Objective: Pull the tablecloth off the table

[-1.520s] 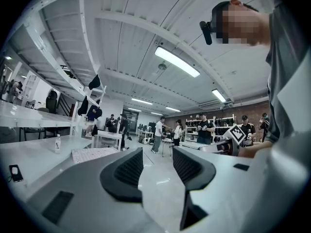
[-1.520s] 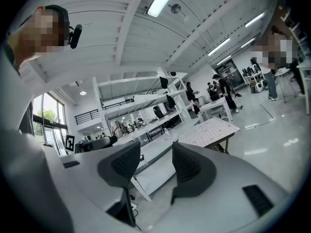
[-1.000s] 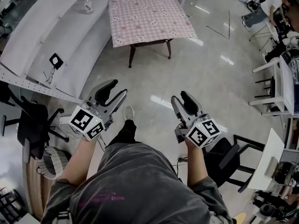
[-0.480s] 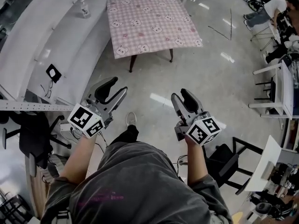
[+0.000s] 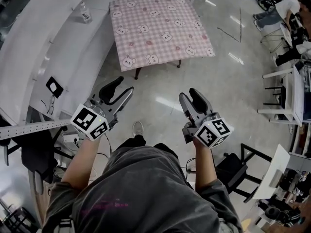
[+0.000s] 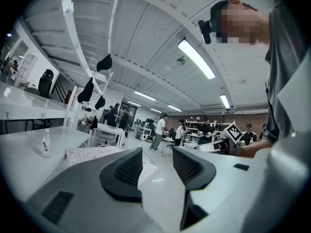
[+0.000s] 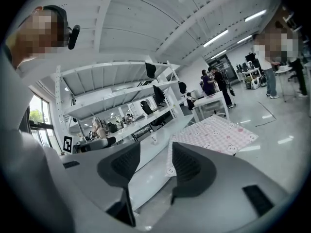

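Observation:
A pink checked tablecloth (image 5: 158, 29) with small animal prints covers a low table ahead of me; it also shows as a pink sheet (image 7: 218, 134) in the right gripper view and as a pale strip (image 6: 90, 153) in the left gripper view. My left gripper (image 5: 120, 88) is held out at waist height, open and empty, well short of the cloth's near edge. My right gripper (image 5: 190, 98) is likewise open and empty, a similar distance back. In the gripper views nothing sits between the left gripper's (image 6: 156, 168) or the right gripper's (image 7: 154, 168) jaws.
A long white bench (image 5: 43, 38) runs along the left with a small bottle (image 5: 84, 15) and a black device (image 5: 54, 85) on it. Black chairs (image 5: 34, 144) stand at my left and right (image 5: 238, 166). White desks (image 5: 291, 89) and people are at the right. Glossy floor (image 5: 233, 91) lies between me and the table.
The table and its cloth have come nearer and lower in the head view as I walk toward it. Both grippers stay open and in the same pose.

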Demonstrator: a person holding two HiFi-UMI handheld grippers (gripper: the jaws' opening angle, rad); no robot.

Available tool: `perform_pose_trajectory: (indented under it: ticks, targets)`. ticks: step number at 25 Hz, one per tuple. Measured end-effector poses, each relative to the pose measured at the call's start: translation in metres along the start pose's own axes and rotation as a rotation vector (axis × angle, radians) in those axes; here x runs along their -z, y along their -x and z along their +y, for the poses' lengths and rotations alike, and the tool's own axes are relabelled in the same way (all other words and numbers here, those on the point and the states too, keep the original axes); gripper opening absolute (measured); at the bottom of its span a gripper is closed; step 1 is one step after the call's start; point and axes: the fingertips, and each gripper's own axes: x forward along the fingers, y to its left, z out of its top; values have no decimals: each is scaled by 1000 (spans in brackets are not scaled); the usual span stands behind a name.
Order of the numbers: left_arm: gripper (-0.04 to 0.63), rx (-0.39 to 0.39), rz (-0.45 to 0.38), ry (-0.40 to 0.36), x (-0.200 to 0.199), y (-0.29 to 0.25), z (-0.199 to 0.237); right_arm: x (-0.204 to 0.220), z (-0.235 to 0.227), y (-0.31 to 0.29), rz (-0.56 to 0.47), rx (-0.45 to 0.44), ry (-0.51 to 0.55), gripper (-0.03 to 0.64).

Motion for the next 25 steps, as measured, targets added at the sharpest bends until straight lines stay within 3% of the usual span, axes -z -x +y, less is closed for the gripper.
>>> perform_pose_trajectory:
  ticks: [14, 25]
  targets:
    - [187, -2, 37, 60, 26, -38, 43, -5, -52, -49, 26, 32, -13, 187]
    - [187, -59, 104, 167, 81, -122, 80, 5, -165, -102, 107, 51, -96, 187]
